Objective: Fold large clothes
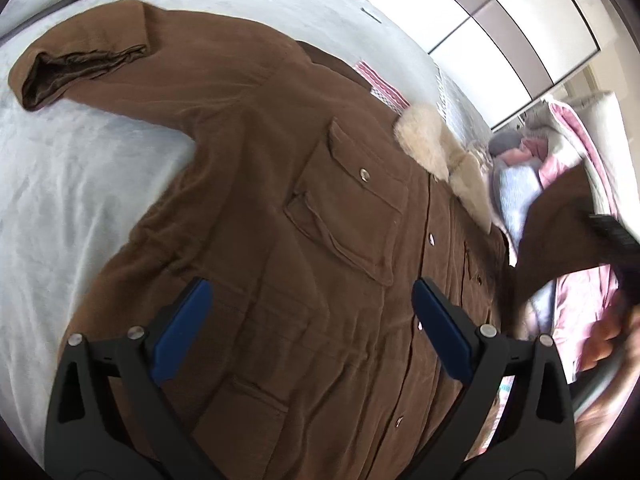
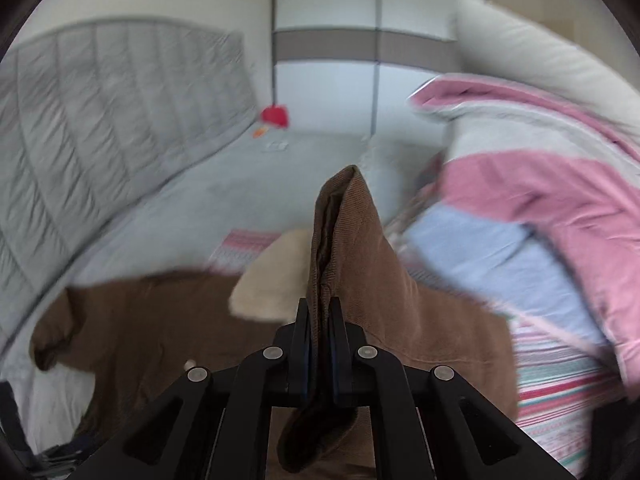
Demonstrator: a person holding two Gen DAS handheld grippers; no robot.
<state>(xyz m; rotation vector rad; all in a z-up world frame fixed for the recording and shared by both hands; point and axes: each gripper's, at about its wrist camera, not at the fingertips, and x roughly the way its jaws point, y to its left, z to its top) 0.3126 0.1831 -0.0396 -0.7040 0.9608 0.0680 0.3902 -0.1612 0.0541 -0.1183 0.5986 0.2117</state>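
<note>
**Ana:** Right wrist view first: the right gripper (image 2: 320, 320) has its jaws clamped tight on a sleeve (image 2: 352, 248) of the brown coat (image 2: 152, 320), with the cuff standing up past the fingertips. I'd judge this is the sleeve-folding step, with the sleeve being brought in over the body.

**Ben:** And the coat itself?

**Ana:** It lies front-up on the bed (image 1: 80, 200), buttons closed, its cream fur collar (image 1: 436, 140) toward the pile of pink and blue bedding (image 2: 540, 208). The other sleeve (image 1: 80, 68) lies out flat on the bed cover.

**Ben:** What about the left gripper (image 1: 312, 316)?

**Ana:** Its jaws stand wide apart, holding nothing, hovering above the coat's lower front.

**Ben:** So, next?

**Ana:** Probably lay the gripped sleeve across the chest, flat and without twisting, then let go. The left could pin the body so the coat doesn't drag.

**Ben:** Any containers?

**Ana:** Only the coat's chest pocket (image 1: 348, 208), its flap snapped shut; what's inside, I can't tell.
</note>
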